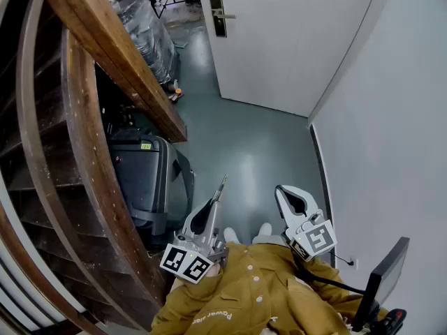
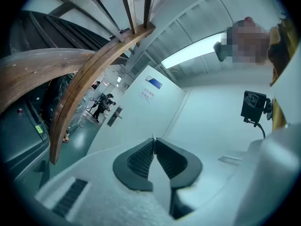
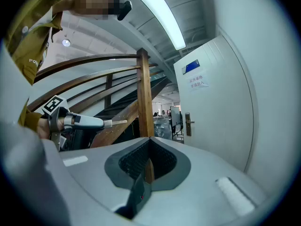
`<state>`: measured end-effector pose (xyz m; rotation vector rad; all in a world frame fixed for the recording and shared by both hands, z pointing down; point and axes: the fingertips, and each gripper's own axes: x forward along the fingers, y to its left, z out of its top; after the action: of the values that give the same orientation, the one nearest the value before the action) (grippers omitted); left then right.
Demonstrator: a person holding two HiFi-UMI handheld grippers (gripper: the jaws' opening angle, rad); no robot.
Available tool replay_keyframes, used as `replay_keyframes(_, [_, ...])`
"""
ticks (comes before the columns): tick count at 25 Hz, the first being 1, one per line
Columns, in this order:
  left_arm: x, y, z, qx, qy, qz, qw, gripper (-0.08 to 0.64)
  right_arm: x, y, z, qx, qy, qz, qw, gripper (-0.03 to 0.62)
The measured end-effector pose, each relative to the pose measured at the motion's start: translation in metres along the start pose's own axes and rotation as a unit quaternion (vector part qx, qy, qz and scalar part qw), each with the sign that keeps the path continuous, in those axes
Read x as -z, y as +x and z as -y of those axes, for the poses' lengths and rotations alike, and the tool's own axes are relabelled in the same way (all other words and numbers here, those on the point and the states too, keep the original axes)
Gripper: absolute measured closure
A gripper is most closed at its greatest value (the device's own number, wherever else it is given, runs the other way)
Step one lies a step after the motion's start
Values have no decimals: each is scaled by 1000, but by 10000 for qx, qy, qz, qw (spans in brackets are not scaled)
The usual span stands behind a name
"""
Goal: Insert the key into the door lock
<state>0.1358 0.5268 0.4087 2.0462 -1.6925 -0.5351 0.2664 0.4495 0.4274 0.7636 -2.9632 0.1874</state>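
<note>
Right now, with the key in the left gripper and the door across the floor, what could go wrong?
The left gripper pinches the key only at its tips, so the key might twist or slip when pressed against the lock. The wooden stair rail runs close on its left and could snag it on the way.

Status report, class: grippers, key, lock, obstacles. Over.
Left gripper jaws shut on key. Right gripper shut, empty. Door lock far ahead, untouched. Stair rail left of path.
</note>
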Motion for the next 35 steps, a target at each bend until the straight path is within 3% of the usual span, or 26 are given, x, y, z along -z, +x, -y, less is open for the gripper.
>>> replay_keyframes(13, [-11,-10,-17,-8,-17,11,10000,537,-6,13,-14,-4,-27,112,9999,588])
replay_keyframes(19, [-16,-16,-28,6,-59,-10,10000,537,-8,26,-22,-88,224,215,9995,588])
replay_keyframes(27, [-26,-29,-66,-48,-53,-198,9998,537,2,54,-37,83,350,194,9992,588])
replay_keyframes(31, [-24,-23,-90,-91,-218,-295,9993,537,20,68,-35,219,523,68,9984,588])
replay_keyframes(35, [-38,3,-110,-85,-208,-313,9993,537,9,100,-17,214,454,106,9987,588])
